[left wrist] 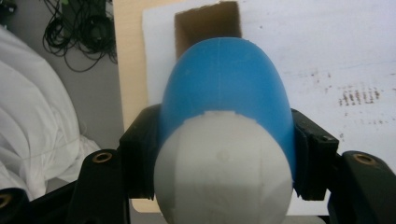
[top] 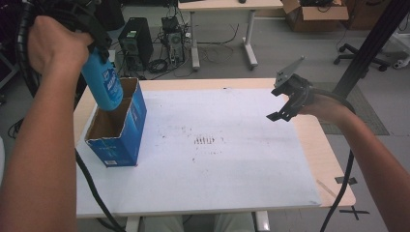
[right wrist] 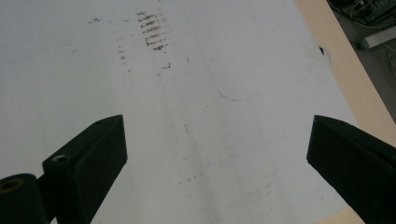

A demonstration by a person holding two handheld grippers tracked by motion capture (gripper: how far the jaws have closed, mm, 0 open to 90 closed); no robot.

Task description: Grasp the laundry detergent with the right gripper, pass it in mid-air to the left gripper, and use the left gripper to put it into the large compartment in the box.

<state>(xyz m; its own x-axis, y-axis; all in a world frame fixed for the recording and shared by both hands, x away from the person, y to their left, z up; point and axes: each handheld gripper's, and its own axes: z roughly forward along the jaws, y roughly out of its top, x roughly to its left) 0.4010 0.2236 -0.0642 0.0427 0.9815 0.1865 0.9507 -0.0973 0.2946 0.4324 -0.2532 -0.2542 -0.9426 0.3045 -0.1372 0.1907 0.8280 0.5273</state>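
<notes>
A blue bottle (top: pixel 104 83) with a white cap (left wrist: pixel 224 172) hangs bottom-down over the open top of a blue cardboard box (top: pixel 126 131) at the table's left. My left gripper (top: pixel 96 46) is shut on the bottle near its cap end, with the jaws pressed against both sides of it in the left gripper view. The bottle's lower end dips into the box's brown opening (left wrist: pixel 208 22). My right gripper (top: pixel 280 108) hovers open above the right side of the white sheet (top: pixel 217 159); its black fingers (right wrist: pixel 88 158) stand wide apart with nothing between them.
The white sheet carries brown smudges (top: pixel 204 140) near its middle. Bare wood table edge (top: pixel 333 164) runs along the right. Beyond the table stand computer towers (top: pixel 135 41), cables, another desk (top: pixel 227 6) and a black post (top: pixel 367 46) at the right.
</notes>
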